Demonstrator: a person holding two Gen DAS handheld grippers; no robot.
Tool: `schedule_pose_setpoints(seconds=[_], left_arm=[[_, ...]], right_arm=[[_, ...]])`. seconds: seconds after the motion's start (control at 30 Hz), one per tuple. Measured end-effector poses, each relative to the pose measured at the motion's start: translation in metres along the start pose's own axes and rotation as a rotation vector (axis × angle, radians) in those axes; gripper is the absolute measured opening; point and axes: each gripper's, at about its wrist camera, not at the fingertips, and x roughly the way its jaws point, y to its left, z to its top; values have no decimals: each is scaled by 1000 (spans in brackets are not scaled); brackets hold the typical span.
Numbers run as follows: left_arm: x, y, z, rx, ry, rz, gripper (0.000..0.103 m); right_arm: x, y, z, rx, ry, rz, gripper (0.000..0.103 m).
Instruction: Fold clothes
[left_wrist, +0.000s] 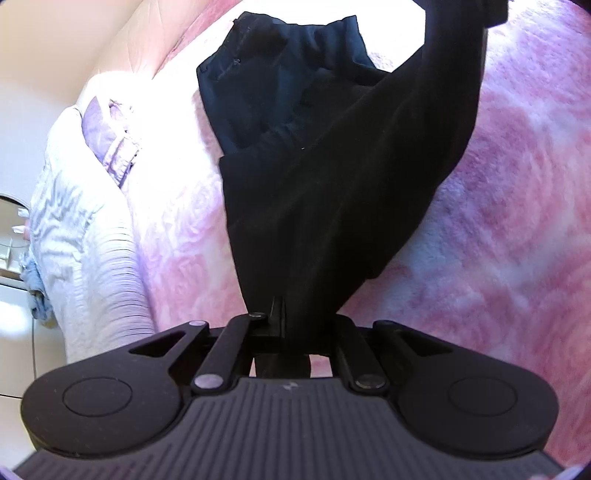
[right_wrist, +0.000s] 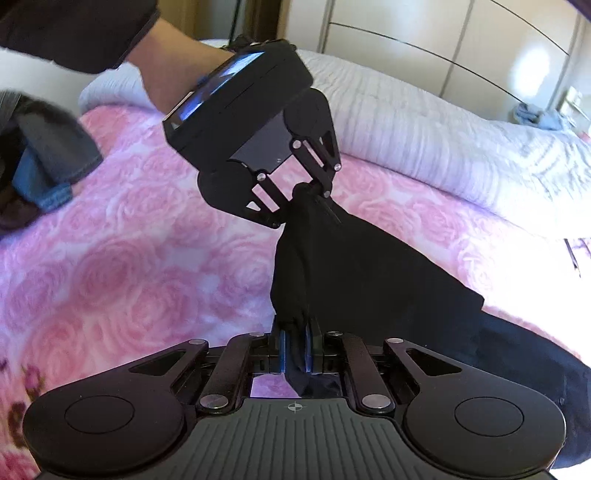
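Observation:
A black garment hangs stretched between my two grippers above a pink rose-patterned bedspread. My left gripper is shut on one bunched edge of it. In the right wrist view my right gripper is shut on another edge of the black garment, pinched between blue pads. The left gripper shows there too, tilted down from the upper left, held by a person's hand. The garment's lower part lies on the bed at the far end. The right gripper shows as a dark shape at the top right.
A white ribbed quilt and lilac pillows lie along one side of the bed. Other dark and blue clothes are heaped at the left of the right wrist view. White wardrobe doors stand behind the bed.

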Motion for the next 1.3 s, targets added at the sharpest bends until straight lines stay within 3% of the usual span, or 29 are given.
schedule_pose_setpoints(seconds=[0.2,0.4,0.53,0.67,0.87,1.07,1.17,1.2,1.3], left_arm=[[-25,46,7,29,58,80,4],[-42,74,16,47,154,42,4],[-40,96,43,24,224,3,4],[-16,144,99,-13,240,-30,5],[59,234,216,-5,159,-88,5],[163,265,331,160,89,-195,7],[225,263,371,176,76,-244,21],[241,261,379,174,68,-240,31],[272,269,395,105,53,-234,33]], right_arm=[[-23,-16,33,149,-78,39,8],[-47,-42,51,250,-160,145,8],[-59,-77,42,315,-199,241,8],[-78,-143,22,393,-236,300,8],[-116,-295,-38,567,-284,267,8],[-133,-413,-125,755,-283,180,8],[-113,-451,-180,917,-223,128,8],[-106,-463,-199,973,-201,109,9],[-84,-500,-254,1139,-132,54,16]])
